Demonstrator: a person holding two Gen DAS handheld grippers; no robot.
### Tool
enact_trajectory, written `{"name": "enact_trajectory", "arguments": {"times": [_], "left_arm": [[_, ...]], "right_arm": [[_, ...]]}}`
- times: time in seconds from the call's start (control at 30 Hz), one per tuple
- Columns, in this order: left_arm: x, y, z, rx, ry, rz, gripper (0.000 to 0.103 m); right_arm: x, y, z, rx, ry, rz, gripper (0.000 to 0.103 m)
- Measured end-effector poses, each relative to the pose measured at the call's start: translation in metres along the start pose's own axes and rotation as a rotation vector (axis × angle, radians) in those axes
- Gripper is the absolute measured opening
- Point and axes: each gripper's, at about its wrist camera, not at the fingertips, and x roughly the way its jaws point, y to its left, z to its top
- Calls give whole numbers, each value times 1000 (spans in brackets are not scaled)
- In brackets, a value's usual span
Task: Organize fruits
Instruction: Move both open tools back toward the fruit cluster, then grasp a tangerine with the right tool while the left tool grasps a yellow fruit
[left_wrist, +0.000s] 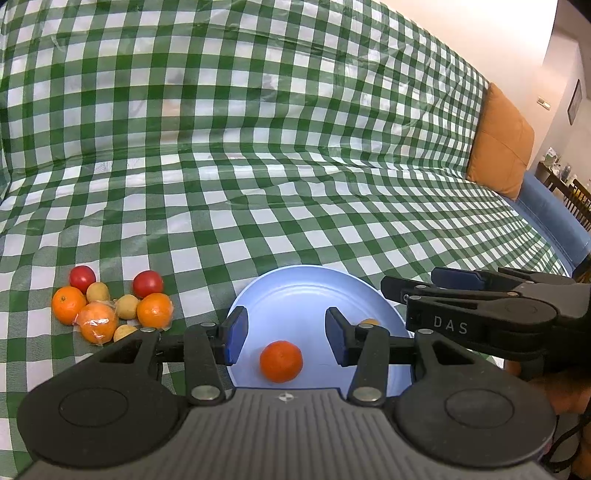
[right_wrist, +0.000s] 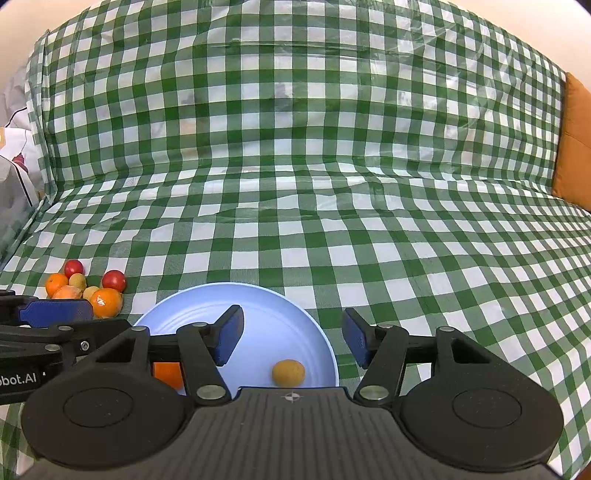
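A light blue plate (left_wrist: 295, 295) (right_wrist: 266, 306) lies on the green-checked cloth. On it sit an orange (left_wrist: 280, 361) and a small yellow-orange fruit (right_wrist: 288, 373). My left gripper (left_wrist: 286, 332) hovers open just above the orange, touching nothing. My right gripper (right_wrist: 291, 336) stands open over the plate's right side, with the small fruit below its fingers and free of them. Behind the left finger of the right gripper, the orange (right_wrist: 168, 374) is partly hidden. A pile of fruit (left_wrist: 110, 306) (right_wrist: 88, 288) with oranges, red round fruits and small yellowish ones lies left of the plate.
The checked cloth (right_wrist: 332, 221) covers a sofa seat and its backrest. An orange cushion (left_wrist: 502, 144) leans at the right end, above the sofa's blue edge (left_wrist: 550, 218). White clothing (right_wrist: 14, 166) lies at the far left. Each gripper shows at the edge of the other's view.
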Motion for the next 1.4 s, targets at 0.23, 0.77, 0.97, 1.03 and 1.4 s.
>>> {"name": "enact_trajectory", "arguments": {"times": [0.23,0.77,0.97,1.03,1.4], "left_arm": [[1,1,1,-1,0,2,51],[-4,41,11,-46,-7,94,51],[-10,73,17,-119,-9,161,55],[-13,84,18,-151,-13,173,56],[-37,170,28,-391,-46,287,56]], "right_arm": [[0,1,-1,-2,-1,1,61],[3,11,3,-2,-11,31,61],[9,37,7,-8,-15,73,61],[10,47,8,-9,-15,90,61],[29,91,22,50,-5,184,44]]}}
